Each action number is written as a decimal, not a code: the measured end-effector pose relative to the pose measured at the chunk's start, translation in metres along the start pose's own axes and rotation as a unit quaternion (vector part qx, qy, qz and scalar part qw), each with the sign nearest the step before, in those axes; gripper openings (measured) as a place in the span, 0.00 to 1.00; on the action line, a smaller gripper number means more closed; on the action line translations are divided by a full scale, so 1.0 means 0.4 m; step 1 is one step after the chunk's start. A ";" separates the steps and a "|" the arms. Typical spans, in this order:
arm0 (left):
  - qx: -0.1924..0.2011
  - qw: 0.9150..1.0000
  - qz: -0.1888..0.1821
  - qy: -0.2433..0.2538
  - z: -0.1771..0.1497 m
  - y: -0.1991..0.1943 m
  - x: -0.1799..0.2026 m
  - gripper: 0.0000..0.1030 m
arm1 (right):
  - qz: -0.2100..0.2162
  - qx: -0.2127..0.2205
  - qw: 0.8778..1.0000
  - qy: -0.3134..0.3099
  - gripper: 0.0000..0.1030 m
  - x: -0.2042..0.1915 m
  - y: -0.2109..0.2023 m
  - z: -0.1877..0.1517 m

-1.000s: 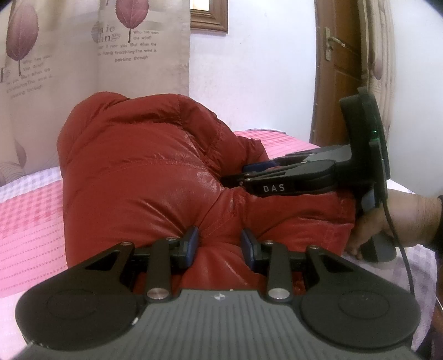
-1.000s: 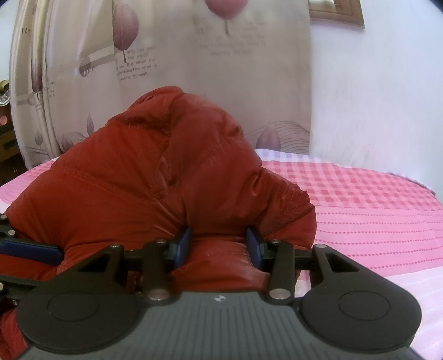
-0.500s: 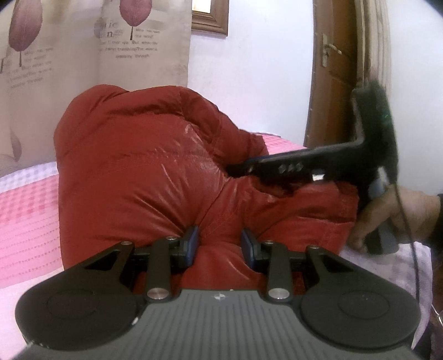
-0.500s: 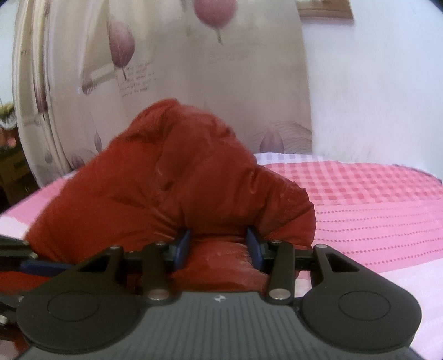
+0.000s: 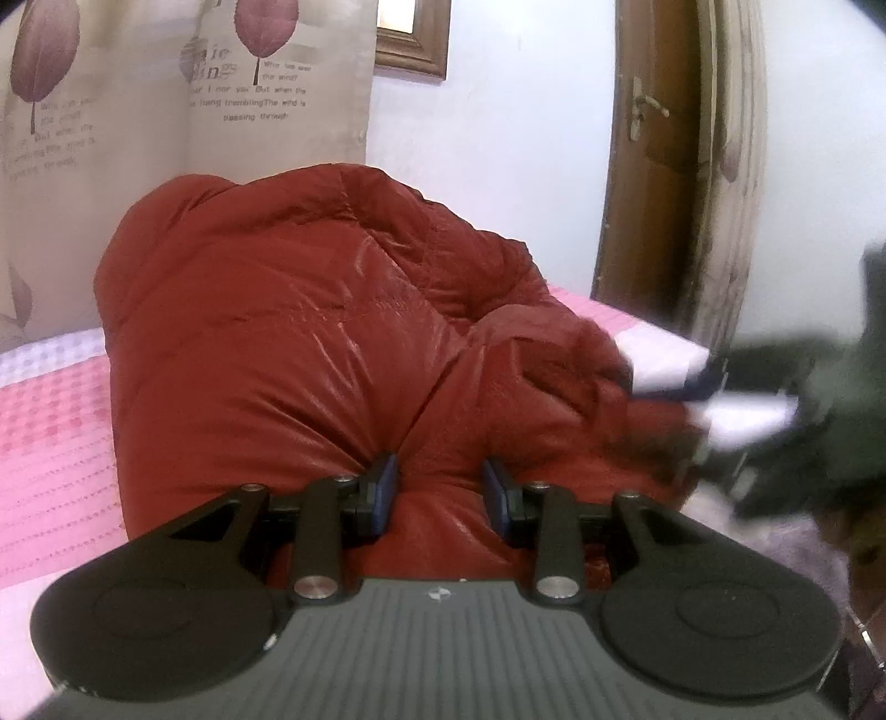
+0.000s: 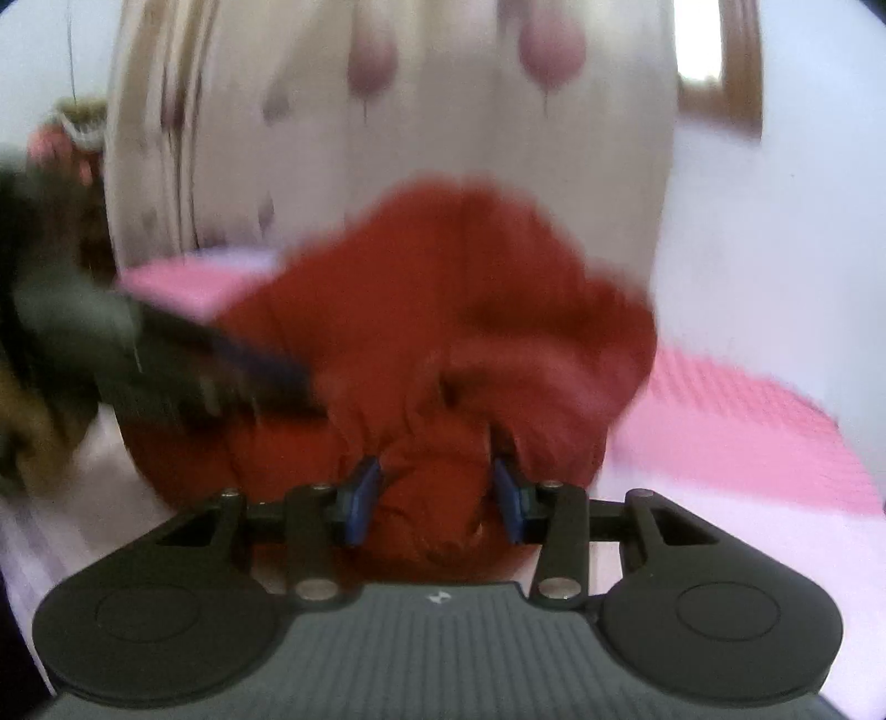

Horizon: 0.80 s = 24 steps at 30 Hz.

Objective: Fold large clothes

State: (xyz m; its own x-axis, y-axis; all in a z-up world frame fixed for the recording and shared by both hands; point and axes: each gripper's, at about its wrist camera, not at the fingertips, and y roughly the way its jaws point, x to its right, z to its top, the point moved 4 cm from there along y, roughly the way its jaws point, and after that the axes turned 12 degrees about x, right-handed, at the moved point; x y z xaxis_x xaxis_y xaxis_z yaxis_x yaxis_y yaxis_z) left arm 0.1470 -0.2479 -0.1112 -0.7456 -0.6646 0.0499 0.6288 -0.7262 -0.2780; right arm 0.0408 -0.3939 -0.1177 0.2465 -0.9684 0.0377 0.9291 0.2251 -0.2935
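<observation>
A bulky red padded jacket (image 5: 288, 343) lies heaped on the pink checked bed (image 5: 50, 421). My left gripper (image 5: 440, 493) is shut on a thick fold of the jacket at its near edge. My right gripper (image 6: 437, 493) is also shut on a bunch of the jacket (image 6: 470, 310); this view is blurred by motion. The right gripper shows as a dark blur at the right of the left wrist view (image 5: 720, 382), at the jacket's right end. The left gripper shows blurred at the left of the right wrist view (image 6: 299, 382).
A leaf-print curtain (image 5: 166, 111) hangs behind the bed. A wooden door (image 5: 653, 166) stands at the right in the left wrist view. A framed picture (image 5: 412, 39) hangs on the white wall. The bed edge (image 5: 664, 343) lies near the door.
The right gripper has swung out to the right and turned, pulling its bunch of jacket with it. The left gripper keeps its hold and has barely moved.
</observation>
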 end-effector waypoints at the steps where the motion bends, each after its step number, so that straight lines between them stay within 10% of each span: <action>1: 0.002 1.000 -0.003 -0.007 0.002 -0.003 -0.002 0.39 | 0.002 -0.008 1.000 0.023 0.41 0.010 0.012 -0.017; 7: 0.036 0.998 0.024 0.053 0.018 -0.040 0.073 0.42 | 0.016 -0.026 0.998 0.045 0.41 0.024 0.047 -0.029; 15: 0.021 0.998 -0.035 0.041 -0.049 0.013 0.124 0.34 | 0.073 0.011 0.994 0.077 0.43 0.075 -0.029 0.012; 24: 0.014 0.999 -0.041 0.011 -0.054 0.023 0.117 0.34 | 0.088 0.129 0.988 -0.011 0.44 0.077 0.046 0.412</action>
State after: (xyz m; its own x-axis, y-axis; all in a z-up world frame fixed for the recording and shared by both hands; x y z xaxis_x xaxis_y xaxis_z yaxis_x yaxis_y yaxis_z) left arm 0.1132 -0.2819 -0.1321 -0.7996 -0.5985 0.0498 0.5707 -0.7830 -0.2473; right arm 0.1111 -0.4018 0.0354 0.4135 -0.9100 0.0302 0.9101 0.4121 -0.0433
